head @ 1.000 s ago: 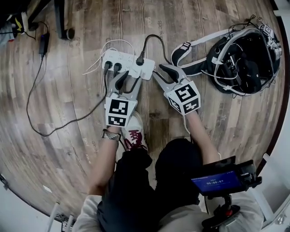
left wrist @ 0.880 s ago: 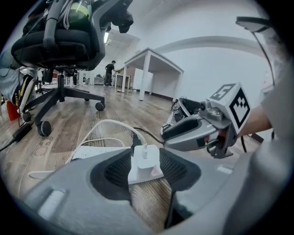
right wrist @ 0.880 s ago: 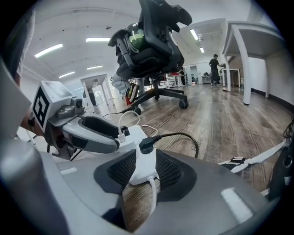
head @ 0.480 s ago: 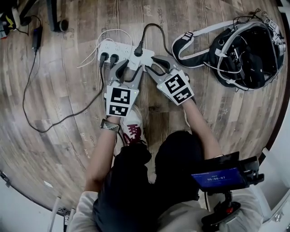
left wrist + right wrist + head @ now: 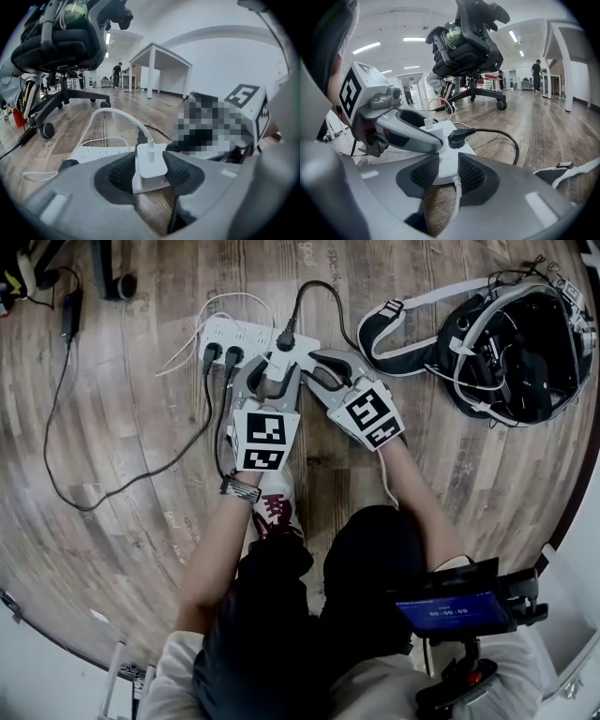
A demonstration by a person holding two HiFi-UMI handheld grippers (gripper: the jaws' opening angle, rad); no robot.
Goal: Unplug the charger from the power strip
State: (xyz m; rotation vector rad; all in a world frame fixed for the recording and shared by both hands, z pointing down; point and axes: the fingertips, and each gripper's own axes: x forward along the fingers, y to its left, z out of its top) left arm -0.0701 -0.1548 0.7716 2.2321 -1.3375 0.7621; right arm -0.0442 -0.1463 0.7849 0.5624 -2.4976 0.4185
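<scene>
A white power strip lies on the wooden floor with several plugs in it. A white charger with a white cable stands plugged in near its right end. My left gripper straddles the charger, and both pads touch its sides. My right gripper comes in from the right, and its jaws have just been closing. The strip's end sits between its pads, which touch it. A black plug sits just beyond them.
A black bag with straps lies on the floor at the right. An office chair base and a black adapter are at the upper left. Black cables trail left from the strip. A shoe is just behind my left gripper.
Both grippers have moved up to the strip. The left one shifted right and now straddles the charger; the right one has turned and taken the strip's end between its jaws.
</scene>
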